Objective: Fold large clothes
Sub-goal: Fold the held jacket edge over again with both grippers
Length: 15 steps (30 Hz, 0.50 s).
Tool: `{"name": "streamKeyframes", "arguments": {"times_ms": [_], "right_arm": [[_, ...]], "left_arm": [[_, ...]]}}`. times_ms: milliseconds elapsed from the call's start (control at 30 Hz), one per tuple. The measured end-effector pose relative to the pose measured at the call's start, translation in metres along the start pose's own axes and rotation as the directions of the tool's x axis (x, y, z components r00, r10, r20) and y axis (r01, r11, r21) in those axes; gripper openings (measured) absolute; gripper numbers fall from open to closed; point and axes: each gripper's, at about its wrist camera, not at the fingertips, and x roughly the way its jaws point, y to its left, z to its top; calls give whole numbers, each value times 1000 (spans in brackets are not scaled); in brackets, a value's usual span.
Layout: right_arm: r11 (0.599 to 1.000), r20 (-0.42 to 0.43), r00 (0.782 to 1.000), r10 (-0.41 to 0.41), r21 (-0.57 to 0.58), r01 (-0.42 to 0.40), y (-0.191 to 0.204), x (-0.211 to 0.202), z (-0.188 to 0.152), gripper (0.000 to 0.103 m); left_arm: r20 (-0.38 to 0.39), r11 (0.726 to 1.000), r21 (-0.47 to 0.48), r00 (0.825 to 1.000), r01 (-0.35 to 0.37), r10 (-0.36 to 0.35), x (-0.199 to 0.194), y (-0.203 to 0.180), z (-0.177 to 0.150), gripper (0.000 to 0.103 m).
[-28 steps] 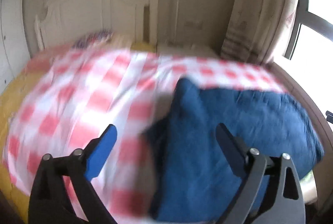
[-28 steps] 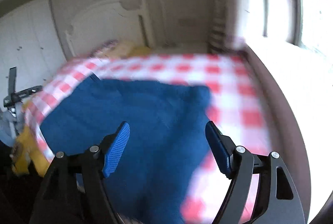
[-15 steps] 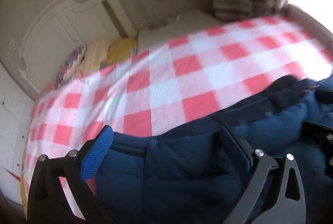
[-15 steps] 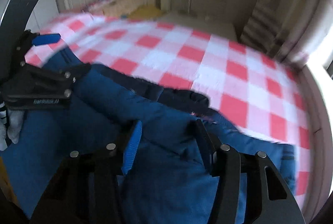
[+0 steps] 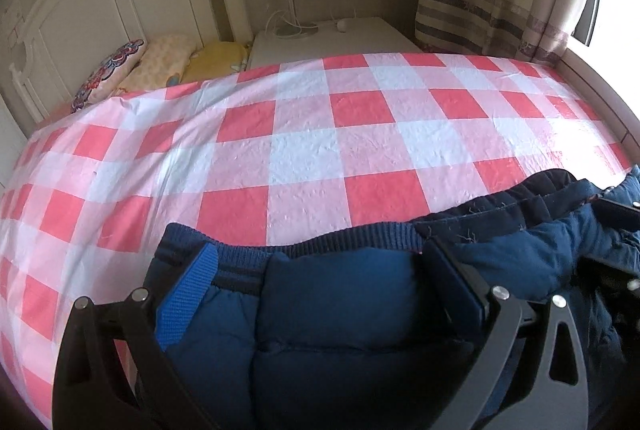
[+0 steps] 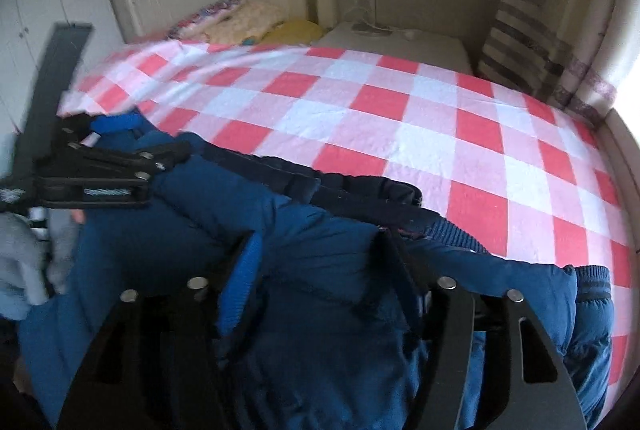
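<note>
On the near edge of the bed [image 5: 304, 150], over its red-and-white checked cover, lies a padded navy jacket [image 5: 340, 330] with its ribbed hem turned toward the headboard [image 5: 100, 2]. Toward the bed's left side the left gripper [image 5: 320, 278] stands spread wide astride that hem, its pads clear of the cloth. Further right, the right gripper [image 6: 320, 262] straddles a raised fold of the jacket, its jaws opening, and whether the pads press the fabric I cannot tell.
</note>
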Motion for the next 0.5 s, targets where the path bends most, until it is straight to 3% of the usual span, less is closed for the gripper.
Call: {"name": "streamKeyframes", "arguments": {"times_ms": [133,200,233,267,333,433,500], "right_arm": [[973,44,972,-230,44,228,-29,-33,-6,62],[954,16,960,-280,111,277,-60,-35,-13,65],[950,-26,964,-264,167,265,-81,-27,-20,67],[954,-53,987,-153,253,162,-102,-15,-27,67],[934,-39,997,-64,349,74,-122,-9,-33,68],[941,-45,994,-95,321,104,-117,-6,-31,68],[942,-32,995,-94,321,99,-118,-8,-33,68]], "left_arm": [[6,1000,-5,1000,1,-1,-1,0,-1,101],[5,1000,-6,1000,2,-2,-1,0,-1,101],[5,1000,-7,1000,3,-3,-1,0,-1,101],[4,1000,-7,1000,5,-5,-1,0,-1,101],[4,1000,-7,1000,4,-4,-1,0,0,101],[17,999,-10,999,-38,38,-13,3,2,101],[69,998,-25,996,-63,65,-37,12,0,101]]}}
